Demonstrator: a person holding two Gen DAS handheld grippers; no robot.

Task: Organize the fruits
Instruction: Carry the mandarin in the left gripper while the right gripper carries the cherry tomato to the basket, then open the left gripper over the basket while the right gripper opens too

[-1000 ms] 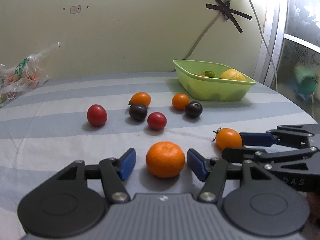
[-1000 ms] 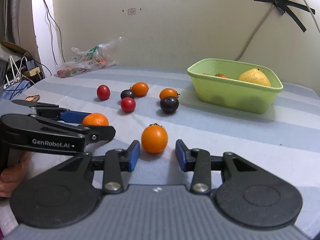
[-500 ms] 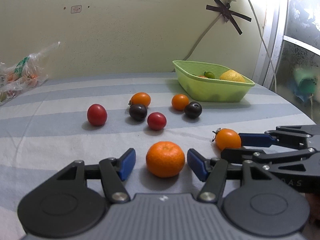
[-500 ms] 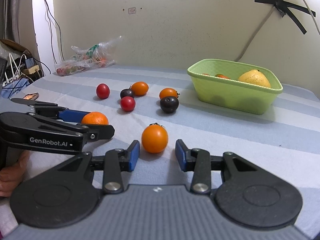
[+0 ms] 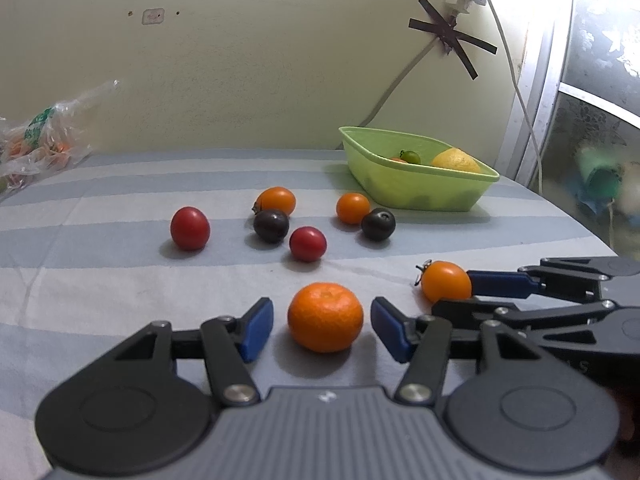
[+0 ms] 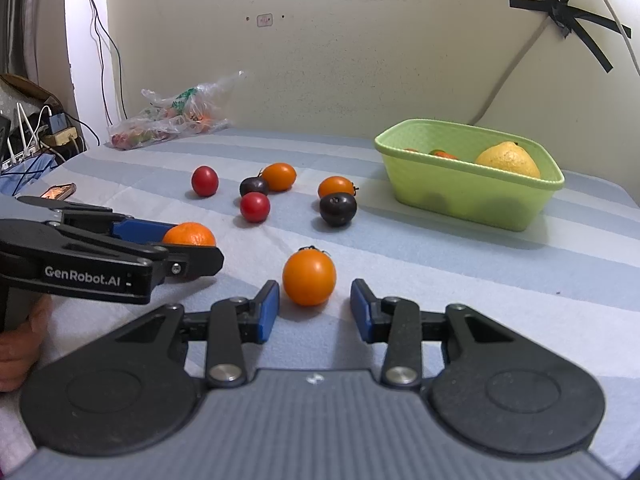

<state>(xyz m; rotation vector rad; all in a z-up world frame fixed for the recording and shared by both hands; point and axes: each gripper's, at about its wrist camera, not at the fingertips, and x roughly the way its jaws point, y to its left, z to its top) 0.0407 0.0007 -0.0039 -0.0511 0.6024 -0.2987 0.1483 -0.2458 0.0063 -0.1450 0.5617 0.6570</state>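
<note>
An orange mandarin [image 5: 325, 317] lies on the striped cloth between the blue pads of my left gripper [image 5: 321, 312]. Its jaws are closing, with a thin gap still showing on each side of the fruit. An orange tomato [image 6: 309, 277] with a dark stem sits between the pads of my right gripper [image 6: 314, 292], which stands open and clear of it. Each gripper also shows from the side in the other's view. The green basket [image 6: 468, 200] at the back right holds a yellow lemon [image 6: 506, 160] and small fruit.
Two red tomatoes [image 5: 189, 228], two dark plums [image 5: 271, 225] and two orange tomatoes [image 5: 352, 208] are scattered mid-table. A plastic bag [image 6: 180, 120] lies at the back left by the wall. A phone [image 6: 60, 191] and cables are at the left edge.
The left gripper's pads have drawn closer to the mandarin. The right gripper, both hands and the fruit stay where they were.
</note>
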